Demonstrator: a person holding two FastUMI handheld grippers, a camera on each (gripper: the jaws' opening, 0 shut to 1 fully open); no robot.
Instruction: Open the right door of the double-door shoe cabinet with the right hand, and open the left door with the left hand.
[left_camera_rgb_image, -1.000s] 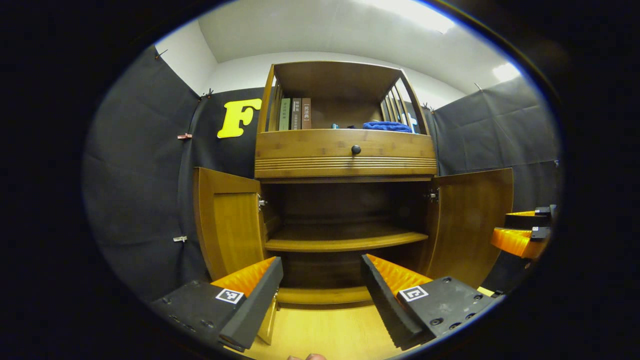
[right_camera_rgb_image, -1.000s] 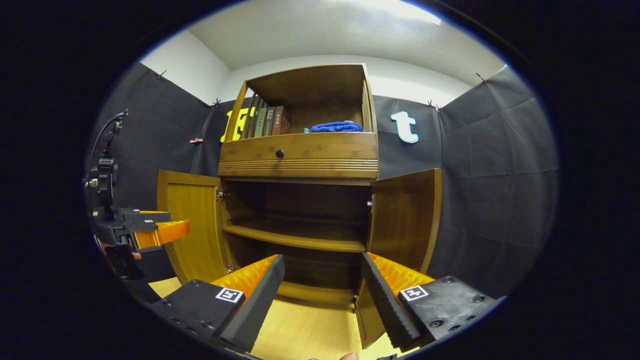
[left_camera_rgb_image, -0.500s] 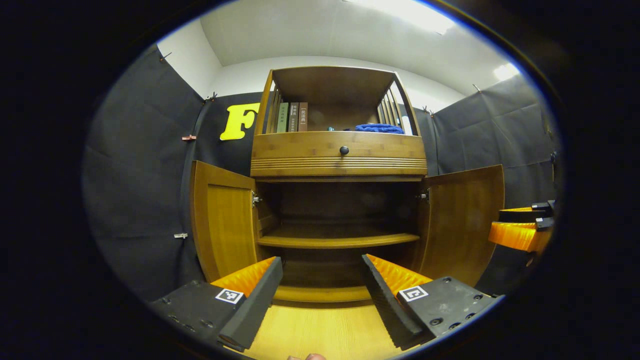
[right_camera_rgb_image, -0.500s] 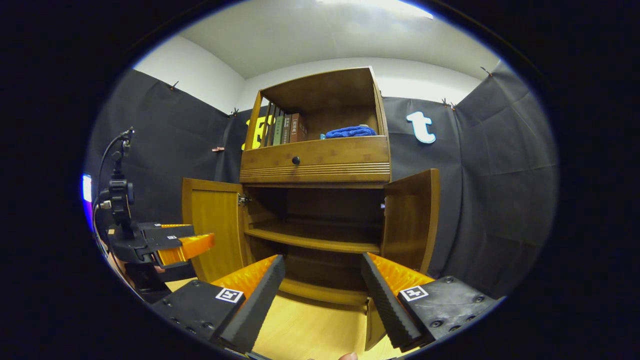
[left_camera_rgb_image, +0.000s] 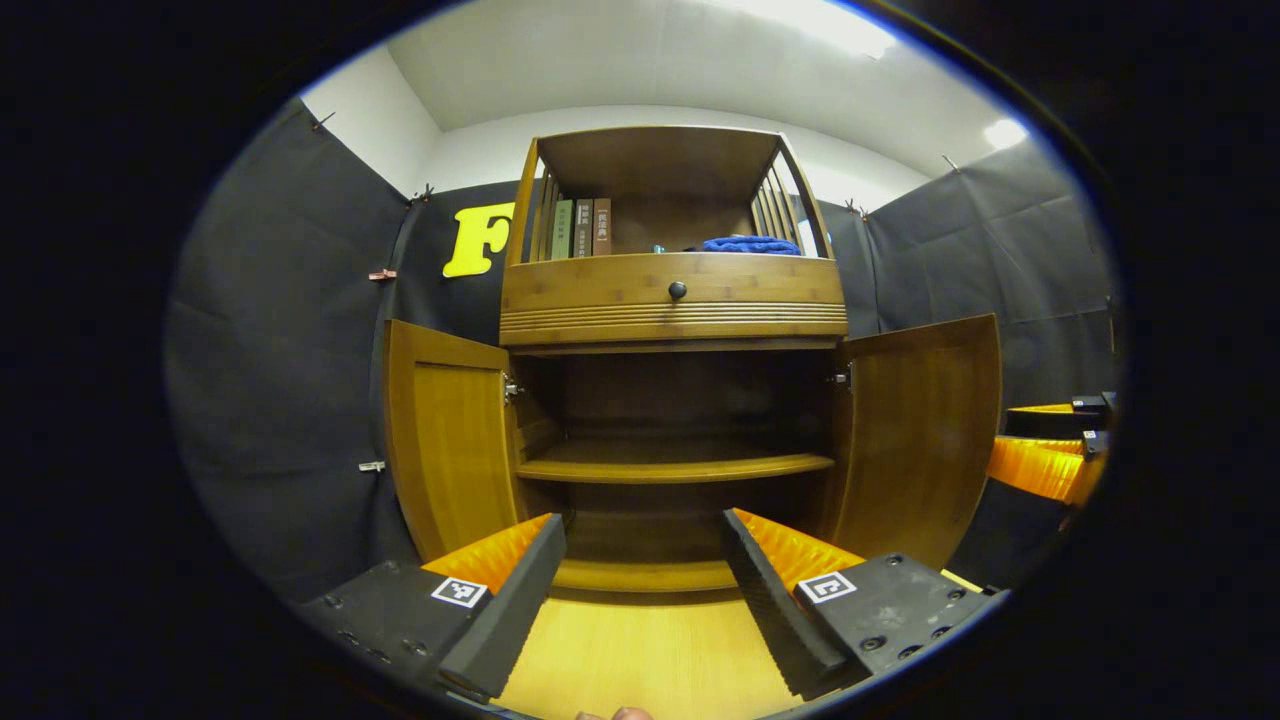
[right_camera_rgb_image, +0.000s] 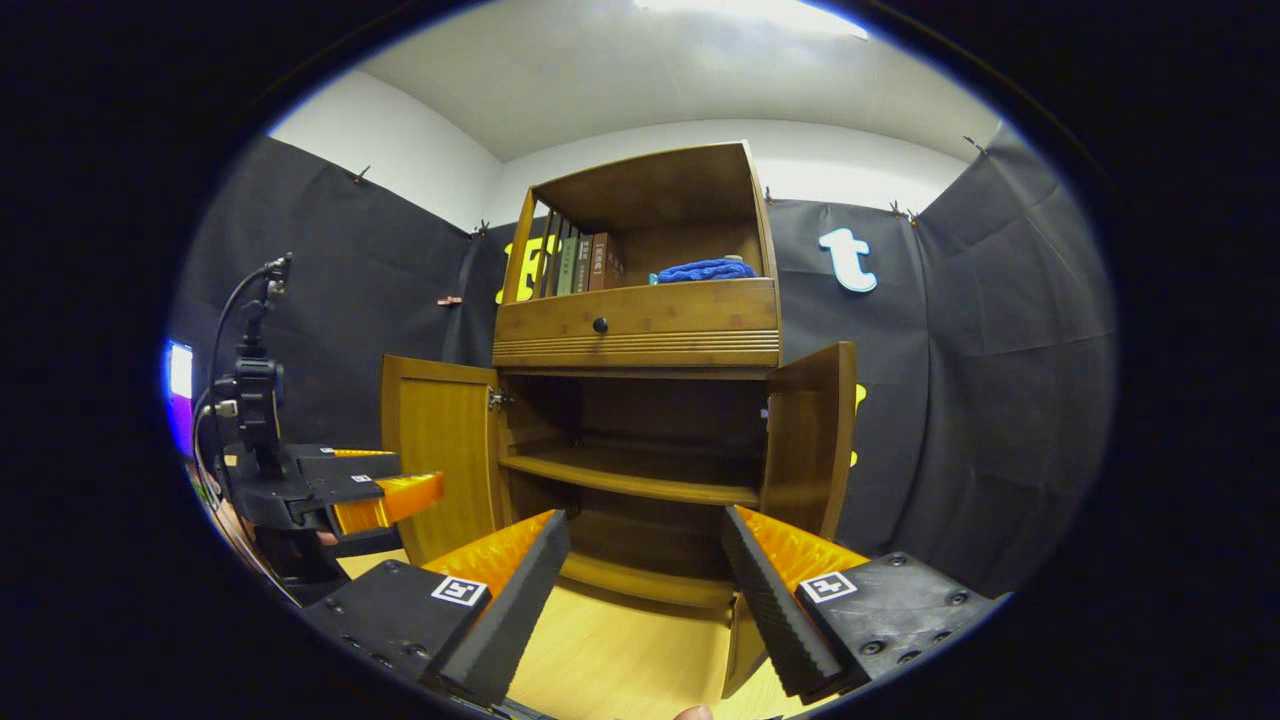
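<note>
Both doors (left_camera_rgb_image: 445, 440) stay open; both grippers' (left_camera_rgb_image: 640, 590) fingers spread, seemingly retreated slightly.

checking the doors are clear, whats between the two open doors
In the left gripper view, between the left door and right door lies the open cabinet inside: one bare shelf, nothing on it.
</note>
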